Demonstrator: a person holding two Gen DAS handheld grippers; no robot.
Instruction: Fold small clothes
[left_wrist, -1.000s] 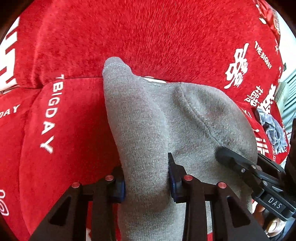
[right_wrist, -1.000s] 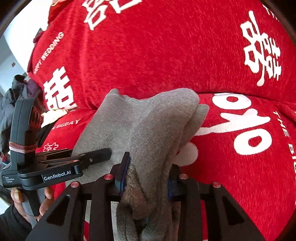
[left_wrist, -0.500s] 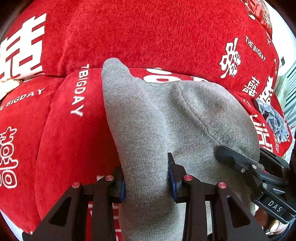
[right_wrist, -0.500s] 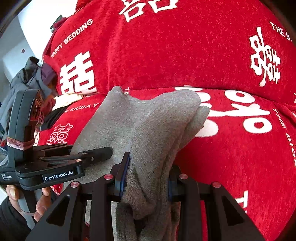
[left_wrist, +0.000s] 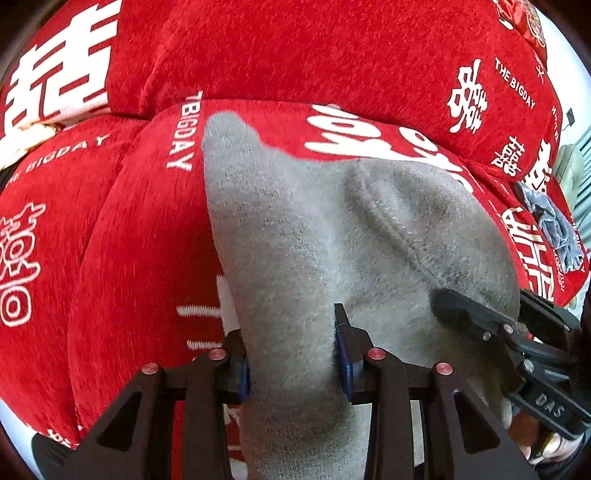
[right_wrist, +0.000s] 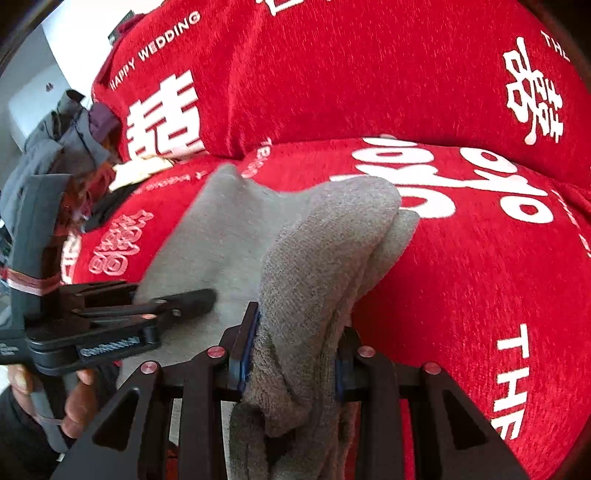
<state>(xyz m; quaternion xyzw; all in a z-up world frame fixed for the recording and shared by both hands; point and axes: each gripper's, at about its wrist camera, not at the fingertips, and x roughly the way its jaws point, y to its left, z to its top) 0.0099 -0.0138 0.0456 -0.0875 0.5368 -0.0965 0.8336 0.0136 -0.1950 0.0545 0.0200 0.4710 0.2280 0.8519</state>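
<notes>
Left wrist view: left gripper, jaws opening, has the grey knitted cloth between its pads, spread over the red plush cover with white lettering. Right wrist view: right gripper, jaws likewise opening, pads against the cloth's bunched folds.

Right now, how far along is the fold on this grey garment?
Done: the grey garment already lies doubled over on the red cushion. In hand: the left gripper and right gripper each have a bunch between opening jaws. Left: letting go fully and flattening it; the grey-blue cloth waits.
</notes>
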